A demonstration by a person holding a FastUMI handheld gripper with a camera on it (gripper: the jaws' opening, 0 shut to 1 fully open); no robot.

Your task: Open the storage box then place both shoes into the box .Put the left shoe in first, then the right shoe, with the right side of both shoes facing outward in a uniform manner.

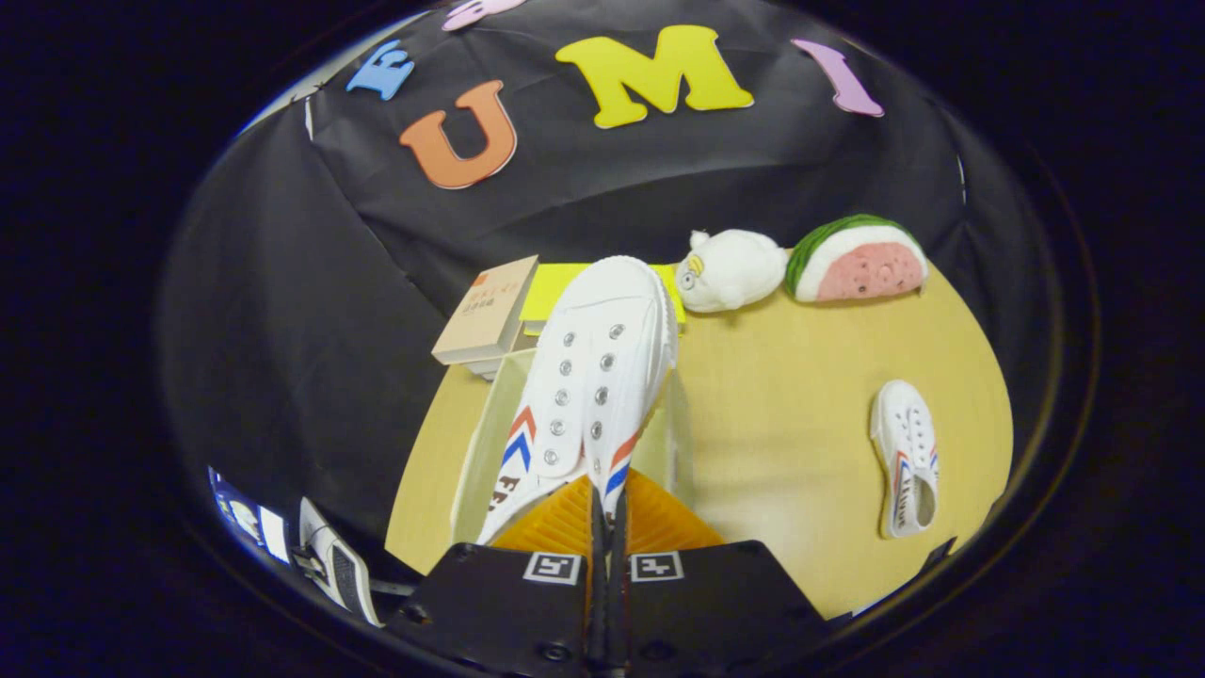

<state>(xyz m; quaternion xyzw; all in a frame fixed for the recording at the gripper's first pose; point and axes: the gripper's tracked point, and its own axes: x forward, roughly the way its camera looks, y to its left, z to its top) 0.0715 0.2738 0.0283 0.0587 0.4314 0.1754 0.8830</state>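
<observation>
Shoe one (593, 377), white canvas with metal eyelets and red and blue chevron stripes on its sides, is held up by the gripper (607, 508), toe pointing away. The two orange ribbed fingers (551, 523) are drawn nearly together with only a thin dark slit between them; they pinch the shoe at its heel-end rim, though the exact contact spot is hidden behind the finger pads and the black gripper body. The shoe hangs over the storage box (480, 443), a pale translucent open container on the wooden table (781, 443). Most of the box is covered by the shoe: only its near-left wall and a strip of the right wall are visible, and I cannot tell whether the sole touches the box floor or is still above it. No lid can be made out. Second shoe (906, 460) lies on the table well apart to the right of the fingers, opening toward the viewer, same stripe pattern. Beyond the box, a tan book (485, 311) leans on a stack, beside a yellow flat item (546, 287) partly hidden by the toe. Farther right, against the booth wall, sit a white plush toy (730, 271) and a watermelon-slice plush (859, 261), just beside each other. Left of the gripper body, small objects at floor level (329, 560) are too distorted to identify.
</observation>
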